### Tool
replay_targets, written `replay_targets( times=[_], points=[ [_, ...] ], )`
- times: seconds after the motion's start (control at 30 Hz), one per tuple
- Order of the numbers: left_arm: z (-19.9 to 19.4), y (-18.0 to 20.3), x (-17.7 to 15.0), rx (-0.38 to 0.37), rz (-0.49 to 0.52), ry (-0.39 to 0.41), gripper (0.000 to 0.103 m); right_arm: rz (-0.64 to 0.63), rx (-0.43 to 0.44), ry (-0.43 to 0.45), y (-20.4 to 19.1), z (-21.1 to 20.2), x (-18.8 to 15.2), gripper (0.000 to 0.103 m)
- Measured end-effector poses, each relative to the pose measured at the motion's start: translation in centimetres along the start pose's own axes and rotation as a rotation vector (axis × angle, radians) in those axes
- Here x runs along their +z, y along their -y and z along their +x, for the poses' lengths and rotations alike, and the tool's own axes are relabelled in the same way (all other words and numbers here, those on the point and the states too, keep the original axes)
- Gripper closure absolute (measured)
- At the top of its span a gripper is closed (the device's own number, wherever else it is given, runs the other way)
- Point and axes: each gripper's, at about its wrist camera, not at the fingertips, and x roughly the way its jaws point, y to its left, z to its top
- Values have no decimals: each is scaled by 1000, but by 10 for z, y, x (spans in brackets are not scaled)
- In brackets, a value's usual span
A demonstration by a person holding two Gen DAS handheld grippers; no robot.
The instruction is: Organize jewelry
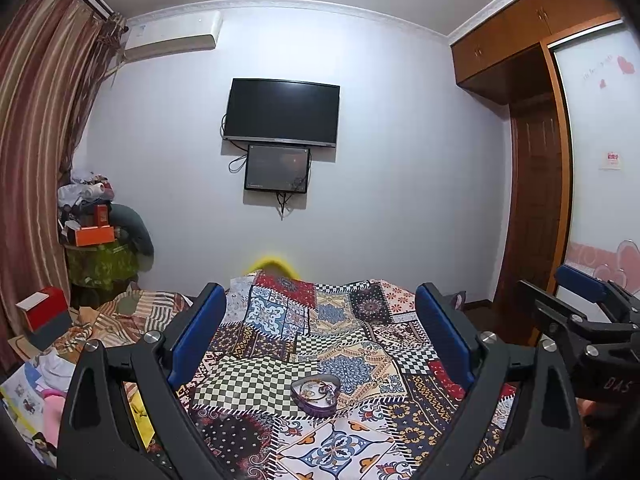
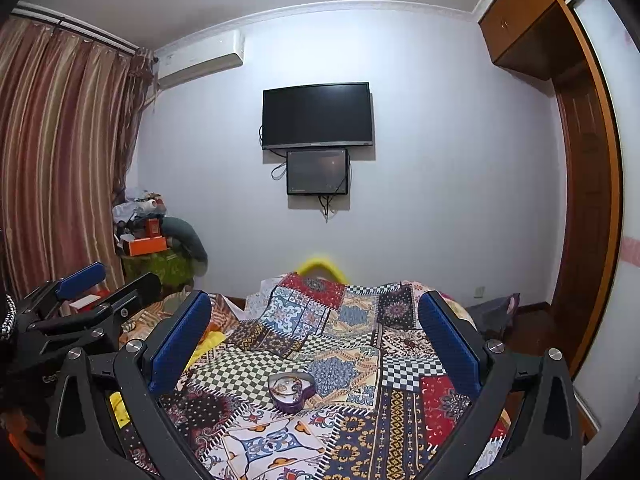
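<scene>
A heart-shaped purple tin lies open on the patchwork bedspread with small jewelry pieces inside. It also shows in the right wrist view. My left gripper is open and empty, held above the bed with the tin between and just beyond its fingers. My right gripper is open and empty too, at a similar height, the tin slightly left of its middle. Each gripper shows at the edge of the other's view: the right one and the left one.
A TV and a smaller screen hang on the far wall. A cluttered stand with an orange box is at the left by the curtain. A red box and clothes lie left of the bed. A wooden wardrobe stands right.
</scene>
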Motion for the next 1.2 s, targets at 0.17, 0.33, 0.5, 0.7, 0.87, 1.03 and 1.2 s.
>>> replay_targets(
  times=[0.17,0.33,0.5,0.7,0.87,1.03,1.2],
  points=[
    [0,0,-1,1,2,-2,7,11,4,-13,2,0,-1,0],
    [0,0,0,-2,2,-3,7,17,7,-21,4,-2,1,0],
    [0,2,0,-3,7,-7,7,21,9,-24,5,-3,2,0],
    [2,2,-1,-8,5,-14,7,26,8,-27,6,-4,3,0],
    [3,1,-1,-18,-1,-18,7,27,8,-28,6,-4,3,0],
    [4,1,-1,-20,0,-18,7,27,6,-26,8,-4,3,0],
    [5,1,-1,-27,1,-23,7,29,6,-28,7,-4,4,0]
  ],
)
